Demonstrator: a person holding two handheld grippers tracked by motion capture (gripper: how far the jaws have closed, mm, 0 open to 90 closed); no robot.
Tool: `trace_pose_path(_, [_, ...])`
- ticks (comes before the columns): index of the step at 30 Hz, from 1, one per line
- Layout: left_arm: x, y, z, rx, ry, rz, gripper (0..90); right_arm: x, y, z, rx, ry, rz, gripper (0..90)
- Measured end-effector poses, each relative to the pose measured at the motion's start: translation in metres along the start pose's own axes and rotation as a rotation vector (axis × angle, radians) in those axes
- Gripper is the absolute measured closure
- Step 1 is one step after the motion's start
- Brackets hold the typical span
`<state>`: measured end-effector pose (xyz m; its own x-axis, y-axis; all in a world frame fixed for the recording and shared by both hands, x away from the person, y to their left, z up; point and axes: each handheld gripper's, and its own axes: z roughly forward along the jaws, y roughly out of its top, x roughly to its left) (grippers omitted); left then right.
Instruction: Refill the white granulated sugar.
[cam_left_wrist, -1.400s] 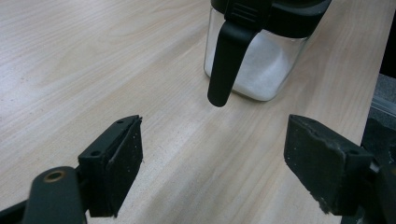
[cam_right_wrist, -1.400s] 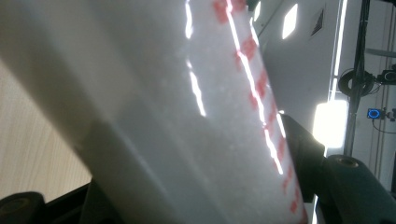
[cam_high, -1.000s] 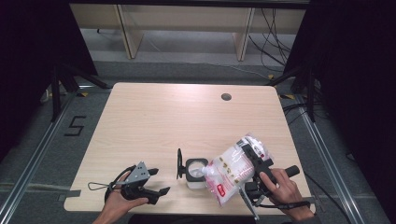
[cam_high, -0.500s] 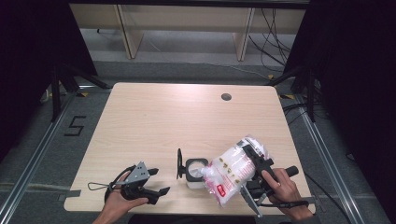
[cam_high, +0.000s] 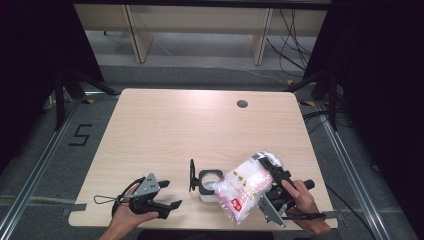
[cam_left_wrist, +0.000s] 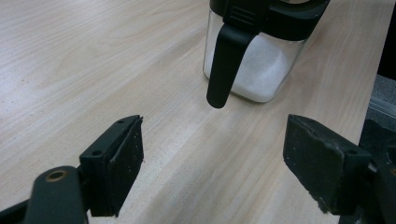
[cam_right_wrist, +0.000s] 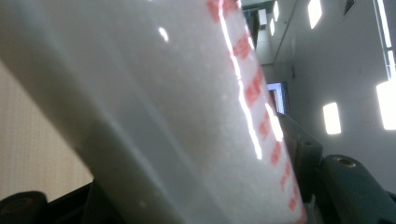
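While the table (cam_high: 200, 125) lies wide under everything, the white bag (cam_high: 242, 189) tilts above the glass jar (cam_high: 209, 183), apparently touching its open mouth, clamped in the right gripper (cam_high: 272, 192). Left of the jar, the left gripper (cam_high: 152, 200) rests with jaws spread and holding nothing.

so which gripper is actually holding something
The right gripper: it is clamped on the tilted white bag over the jar. The left gripper is open, nothing between its jaws.
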<state>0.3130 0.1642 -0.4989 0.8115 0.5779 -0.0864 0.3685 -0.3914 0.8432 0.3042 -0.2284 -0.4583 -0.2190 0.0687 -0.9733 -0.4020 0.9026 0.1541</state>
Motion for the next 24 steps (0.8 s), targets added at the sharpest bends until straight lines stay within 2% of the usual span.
trace_pose_path(2, [0.0, 0.0, 0.0, 0.0, -0.001, 0.002, 19.8, -0.003, 0.0, 0.0, -0.011, 0.0, -0.027, 45.1])
trace_pose_path(3, [0.0, 0.0, 0.0, 0.0, -0.001, 0.002, 19.7, -0.003, -0.001, 0.001, -0.013, 0.003, -0.023, 45.1])
trace_pose_path(4, [-0.001, 0.0, 0.001, -0.005, -0.001, -0.005, 19.8, 0.001, -0.002, 0.0, -0.004, 0.011, 0.043, 45.2])
trace_pose_path(5, [-0.001, 0.0, 0.001, -0.005, -0.001, -0.005, 19.8, 0.001, -0.002, 0.0, -0.004, 0.011, 0.043, 45.2])
trace_pose_path(6, [0.0, 0.0, 0.0, 0.001, -0.001, 0.004, 19.8, 0.003, -0.004, 0.0, 0.003, 0.015, 0.094, 45.2])
trace_pose_path(7, [0.0, 0.0, 0.0, 0.004, 0.0, 0.007, 19.8, -0.004, -0.004, 0.002, -0.032, 0.016, 0.014, 45.2])
trace_pose_path(8, [0.0, 0.0, 0.0, 0.004, 0.0, 0.007, 19.8, -0.004, -0.004, 0.002, -0.032, 0.016, 0.014, 45.2])
trace_pose_path(9, [0.0, 0.0, 0.0, 0.006, 0.001, 0.002, 19.8, -0.004, -0.006, 0.002, -0.036, 0.009, 0.031, 45.3])
trace_pose_path(11, [0.0, 0.0, -0.001, 0.011, 0.001, 0.009, 19.8, 0.003, -0.009, 0.002, -0.028, 0.024, 0.153, 45.5])
trace_pose_path(12, [0.0, 0.001, -0.001, 0.011, 0.001, 0.01, 19.8, 0.003, -0.009, 0.002, -0.027, 0.03, 0.15, 45.5])
trace_pose_path(13, [0.0, 0.001, -0.001, 0.012, 0.001, 0.01, 19.8, 0.0, -0.009, 0.002, -0.039, 0.024, 0.103, 45.6])
trace_pose_path(14, [0.0, 0.0, 0.0, 0.003, 0.0, 0.003, 19.8, -0.001, -0.01, 0.003, -0.048, 0.025, 0.091, 45.6])
trace_pose_path(15, [0.0, 0.0, 0.0, 0.002, 0.0, 0.001, 19.8, 0.001, -0.01, 0.003, -0.046, 0.032, 0.125, 45.7])
trace_pose_path(17, [0.0, 0.0, -0.001, 0.011, 0.001, 0.01, 19.8, 0.002, -0.009, 0.003, -0.057, 0.031, 0.112, 45.8])
trace_pose_path(18, [0.0, 0.0, -0.001, 0.01, 0.0, 0.009, 19.8, 0.006, -0.009, 0.003, -0.054, 0.039, 0.172, 45.8])
trace_pose_path(20, [0.001, 0.001, -0.001, 0.014, -0.002, 0.009, 19.8, 0.006, -0.008, 0.002, -0.046, 0.04, 0.168, 45.9])
trace_pose_path(21, [0.001, 0.0, -0.001, 0.011, -0.003, 0.011, 19.8, 0.003, -0.008, 0.003, -0.07, 0.041, 0.13, 45.9])
trace_pose_path(22, [0.001, 0.0, -0.001, 0.008, -0.002, 0.009, 19.8, 0.008, -0.008, 0.002, -0.055, 0.054, 0.202, 46.0])
trace_pose_path(23, [0.001, 0.0, -0.001, 0.008, -0.002, 0.01, 19.8, 0.006, -0.009, 0.003, -0.06, 0.057, 0.191, 46.0])
trace_pose_path(24, [0.0, 0.0, 0.0, 0.003, 0.0, 0.005, 19.8, 0.007, -0.009, 0.003, -0.065, 0.057, 0.21, 46.0])
